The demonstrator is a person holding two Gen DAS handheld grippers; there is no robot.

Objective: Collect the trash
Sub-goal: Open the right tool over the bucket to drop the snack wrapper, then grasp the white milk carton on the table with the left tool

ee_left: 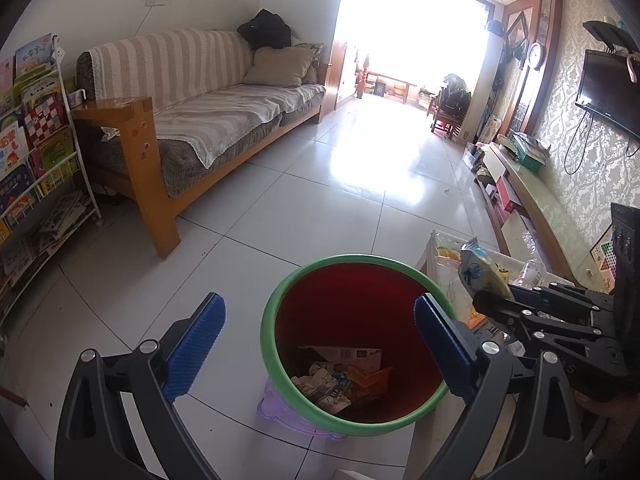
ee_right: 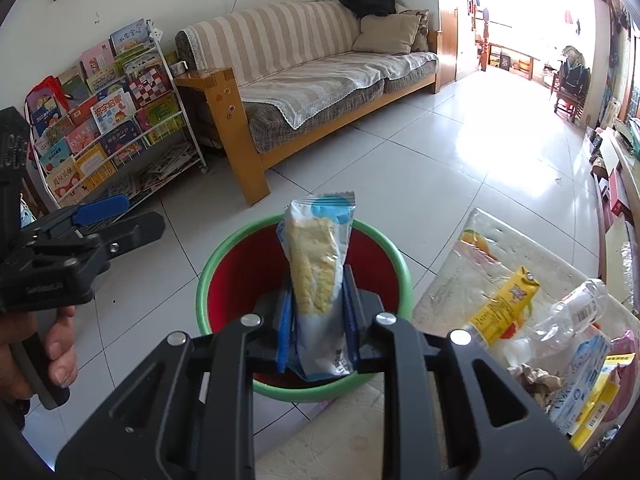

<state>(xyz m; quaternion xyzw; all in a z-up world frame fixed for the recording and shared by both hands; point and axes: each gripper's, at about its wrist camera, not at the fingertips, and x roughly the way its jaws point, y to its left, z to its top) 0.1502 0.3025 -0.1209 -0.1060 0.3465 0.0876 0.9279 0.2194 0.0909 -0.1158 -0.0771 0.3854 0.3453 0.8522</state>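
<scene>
A red bin with a green rim (ee_left: pixel 276 308) (ee_right: pixel 224 252) stands on the tiled floor and holds crumpled paper and wrappers (ee_left: pixel 344 376). My left gripper (ee_left: pixel 320 344) is open and empty, its blue pads spread above the bin's mouth. My right gripper (ee_right: pixel 318 316) is shut on a snack packet (ee_right: pixel 316 264), blue and white with a yellow cake inside, held upright over the bin; it shows at right in the left wrist view (ee_left: pixel 480 272). More trash lies on the low table (ee_right: pixel 448 280): a yellow carton (ee_right: pixel 504 300), a clear plastic bottle (ee_right: pixel 568 316), wrappers (ee_right: pixel 580 392).
A wooden sofa (ee_left: pixel 208 120) with striped covers stands at the left wall, a book rack (ee_left: pixel 36 152) beside it. A TV bench (ee_left: pixel 532 200) with clutter runs along the right wall. A purple stool (ee_left: pixel 276 408) sits under the bin. Shiny tiled floor (ee_left: pixel 360 184) stretches ahead.
</scene>
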